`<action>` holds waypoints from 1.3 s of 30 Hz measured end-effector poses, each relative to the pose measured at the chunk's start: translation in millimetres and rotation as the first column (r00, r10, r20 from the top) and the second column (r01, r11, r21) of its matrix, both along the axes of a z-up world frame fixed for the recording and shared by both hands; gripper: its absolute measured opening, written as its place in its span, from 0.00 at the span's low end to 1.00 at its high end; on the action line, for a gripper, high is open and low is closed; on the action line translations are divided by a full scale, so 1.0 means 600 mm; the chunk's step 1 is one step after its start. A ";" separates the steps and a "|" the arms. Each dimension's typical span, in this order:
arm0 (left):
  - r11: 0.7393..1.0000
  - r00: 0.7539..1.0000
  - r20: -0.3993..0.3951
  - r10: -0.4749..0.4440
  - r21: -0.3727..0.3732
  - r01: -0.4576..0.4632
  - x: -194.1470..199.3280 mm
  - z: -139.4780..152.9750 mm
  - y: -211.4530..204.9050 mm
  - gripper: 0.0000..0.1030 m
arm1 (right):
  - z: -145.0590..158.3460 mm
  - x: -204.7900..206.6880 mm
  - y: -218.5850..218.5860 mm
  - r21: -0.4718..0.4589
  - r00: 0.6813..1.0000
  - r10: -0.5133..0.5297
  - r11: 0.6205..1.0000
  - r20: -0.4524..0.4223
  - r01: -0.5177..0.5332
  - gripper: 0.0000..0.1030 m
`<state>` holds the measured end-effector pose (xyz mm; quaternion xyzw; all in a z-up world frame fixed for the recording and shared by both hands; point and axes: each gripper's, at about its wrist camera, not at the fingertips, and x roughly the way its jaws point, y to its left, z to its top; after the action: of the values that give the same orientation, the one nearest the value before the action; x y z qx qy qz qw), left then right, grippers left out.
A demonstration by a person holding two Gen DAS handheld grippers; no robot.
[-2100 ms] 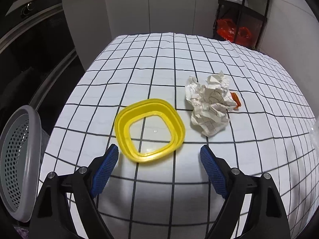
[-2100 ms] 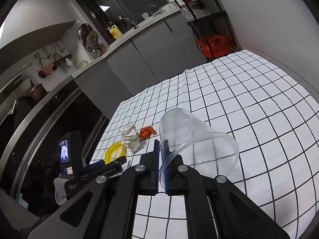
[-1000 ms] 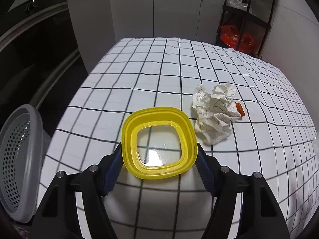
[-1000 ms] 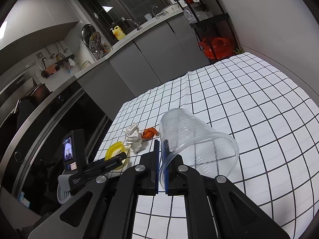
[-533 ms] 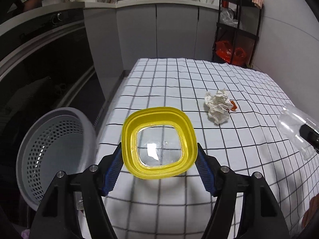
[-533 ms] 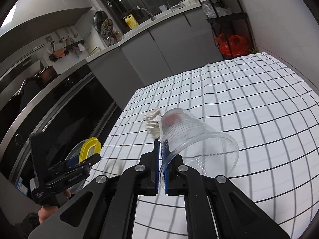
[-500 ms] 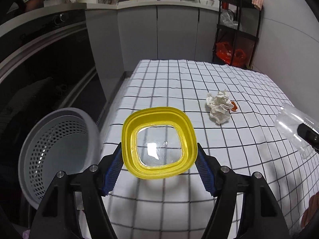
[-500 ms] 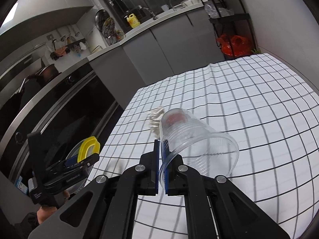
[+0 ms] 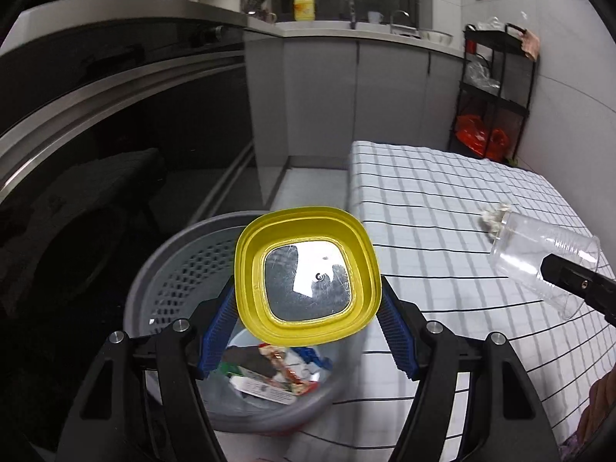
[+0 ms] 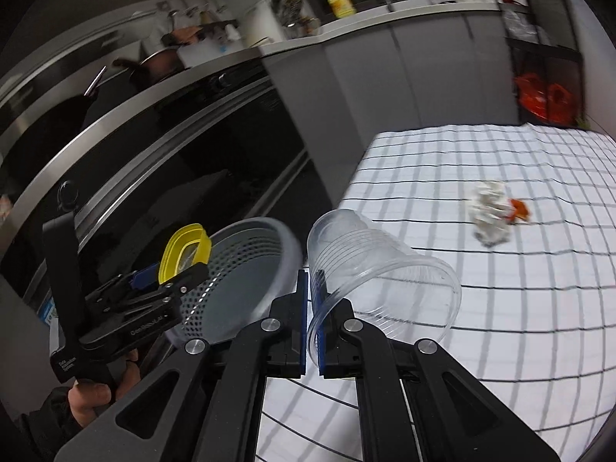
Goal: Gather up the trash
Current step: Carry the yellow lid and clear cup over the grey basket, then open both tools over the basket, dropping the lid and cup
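Beside the checked table (image 9: 442, 200), the yellow lid (image 9: 306, 275), clamped by the left gripper (image 9: 308, 331) at frame centre over the grey basket (image 9: 169, 269), should be released squarely, while the clear cup (image 10: 379, 269) is pinched by the right gripper (image 10: 312, 331).

home kitchen | sink tap (image 9: 398, 15) on counter | built-in oven (image 10: 161, 146) | yellow detergent bottle (image 9: 304, 7)
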<state>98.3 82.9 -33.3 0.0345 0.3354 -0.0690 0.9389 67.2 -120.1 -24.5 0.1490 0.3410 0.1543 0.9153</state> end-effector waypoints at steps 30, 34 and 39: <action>0.985 0.984 -0.103 0.149 -0.074 -0.157 0.088 -0.080 0.174 0.68 | -0.071 0.199 0.254 -0.135 0.971 0.177 0.971 -0.164 -0.199 0.05; 0.982 0.981 -0.119 0.153 -0.090 -0.164 0.090 -0.083 0.179 0.74 | -0.066 0.193 0.255 -0.137 0.973 0.170 0.972 -0.153 -0.191 0.28; 0.981 0.980 -0.121 0.157 -0.092 -0.168 0.088 -0.085 0.179 0.76 | -0.059 0.181 0.251 -0.140 0.977 0.168 0.973 -0.133 -0.186 0.35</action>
<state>151.1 190.4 -84.5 -0.0449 0.3860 -0.0109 0.9213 176.0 30.7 -60.1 0.0572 0.4184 0.1996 0.8842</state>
